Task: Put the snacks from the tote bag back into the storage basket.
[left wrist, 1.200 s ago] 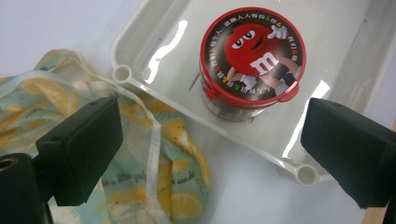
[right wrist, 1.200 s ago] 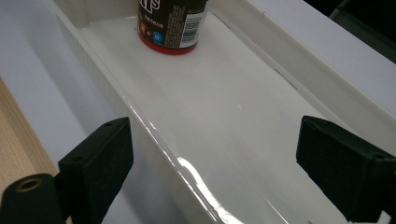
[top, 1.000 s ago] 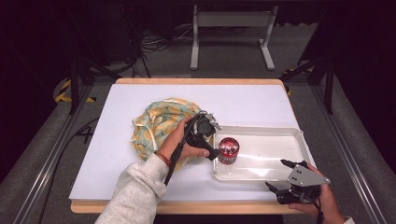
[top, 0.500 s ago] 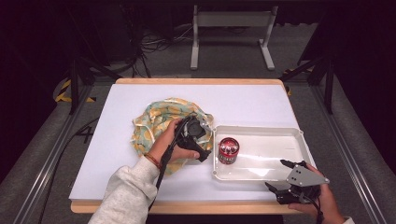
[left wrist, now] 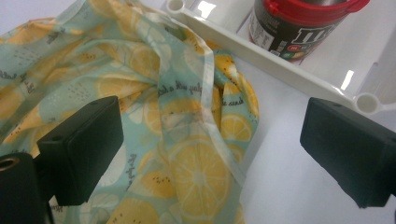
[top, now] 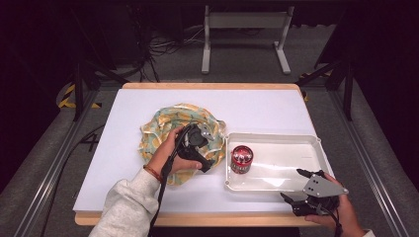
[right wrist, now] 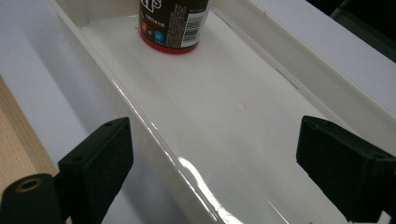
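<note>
Left gripper (top: 210, 154) over cloth (left wrist: 154, 116), jaws apart, nothing held. Cloth below and between jaws, bunched (not lifted yet). Can (top: 241, 159) just right of it, standing in tray (top: 296, 140). Right gripper (top: 299, 190) jaws apart, empty, tray's near rim between them. Judgement: can done, cloth left.

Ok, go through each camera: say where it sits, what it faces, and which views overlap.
High view: fixed above the person's side, looking forward and down on the table; both forearms, left gripper, right gripper.
Left gripper view: rides the left gripper, faces the lemon-print cloth and tray; own fingers apart.
Right gripper view: rides the right gripper, looks along the tray; own fingers apart.
Shared: all three show the red-lidded jar in the tray.
</note>
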`<state>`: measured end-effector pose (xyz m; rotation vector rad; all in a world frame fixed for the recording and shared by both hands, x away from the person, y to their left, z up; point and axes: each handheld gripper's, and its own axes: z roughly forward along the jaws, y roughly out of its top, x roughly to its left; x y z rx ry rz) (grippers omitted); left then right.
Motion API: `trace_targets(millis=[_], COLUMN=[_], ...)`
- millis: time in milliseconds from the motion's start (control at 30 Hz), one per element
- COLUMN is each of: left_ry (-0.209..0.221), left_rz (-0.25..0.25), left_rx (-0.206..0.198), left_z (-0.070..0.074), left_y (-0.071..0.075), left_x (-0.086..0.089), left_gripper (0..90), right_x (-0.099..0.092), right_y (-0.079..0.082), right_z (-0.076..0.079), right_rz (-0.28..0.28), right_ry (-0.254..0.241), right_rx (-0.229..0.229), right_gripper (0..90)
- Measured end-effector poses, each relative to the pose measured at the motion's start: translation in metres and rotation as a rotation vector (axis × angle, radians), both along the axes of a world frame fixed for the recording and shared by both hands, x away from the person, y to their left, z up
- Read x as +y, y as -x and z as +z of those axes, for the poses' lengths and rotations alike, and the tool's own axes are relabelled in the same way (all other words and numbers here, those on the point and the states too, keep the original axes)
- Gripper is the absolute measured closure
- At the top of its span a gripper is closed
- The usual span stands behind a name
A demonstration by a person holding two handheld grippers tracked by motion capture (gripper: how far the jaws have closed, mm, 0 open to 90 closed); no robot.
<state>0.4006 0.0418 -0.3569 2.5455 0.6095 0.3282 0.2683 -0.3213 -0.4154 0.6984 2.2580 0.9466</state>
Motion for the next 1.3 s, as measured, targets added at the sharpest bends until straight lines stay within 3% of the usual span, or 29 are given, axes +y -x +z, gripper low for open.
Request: trace_targets(millis=[233,433,867,1067,1300], left_ry=[-0.011,-0.036,-0.026,-0.006,-0.013], left_rz=[0.013,0.026,0.022,0.025,0.024], left_rx=[0.001,-0.025,-0.048,-0.077,-0.108], left_z=[-0.003,-0.006,-0.014,-0.017,-0.021], left_y=[0.002,0.006,0.015,0.019,0.025], left_x=[0.012,0.023,0.044,0.055,0.067], left_gripper=[6.5,6.5,6.5,6.8,6.7], right_x=[0.000,0.001,0.001,0.001,0.002], right_y=[0.000,0.000,0.000,0.000,0.000], right_z=[0.000,0.000,0.000,0.000,0.000], right_rz=[-0.001,0.000,-0.001,0.001,0.001], right_ry=[0.001,0.003,0.006,0.007,0.007], right_rx=[-0.004,0.000,0.000,0.000,0.000], right_gripper=[11.5,11.5,11.5,11.5,11.5])
